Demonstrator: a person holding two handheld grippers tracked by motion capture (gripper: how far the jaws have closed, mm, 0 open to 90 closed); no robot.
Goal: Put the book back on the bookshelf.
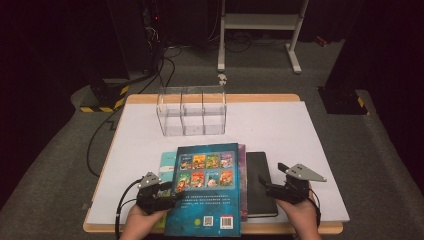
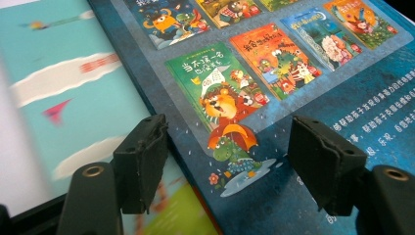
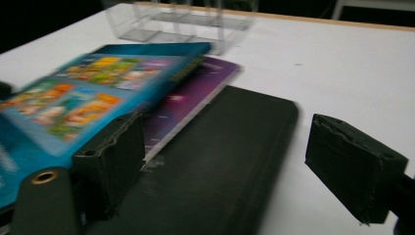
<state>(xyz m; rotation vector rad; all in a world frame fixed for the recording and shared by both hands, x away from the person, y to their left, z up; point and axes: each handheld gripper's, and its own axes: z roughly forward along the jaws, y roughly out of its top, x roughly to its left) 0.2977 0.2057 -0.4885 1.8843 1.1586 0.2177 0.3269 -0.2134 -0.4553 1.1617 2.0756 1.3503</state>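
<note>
A blue picture book tops a stack at the table's front. Under it a teal book sticks out at the left and a purple book at the right. A black notebook lies furthest right. My left gripper is at the blue book's left edge. Its jaws are open, one over the teal book and one over the blue book. My right gripper is open over the black notebook, with its left jaw by the purple book.
A clear three-compartment organizer stands at the back of the white table. Beyond the table a white metal stand sits on the floor, and cables run along the left side.
</note>
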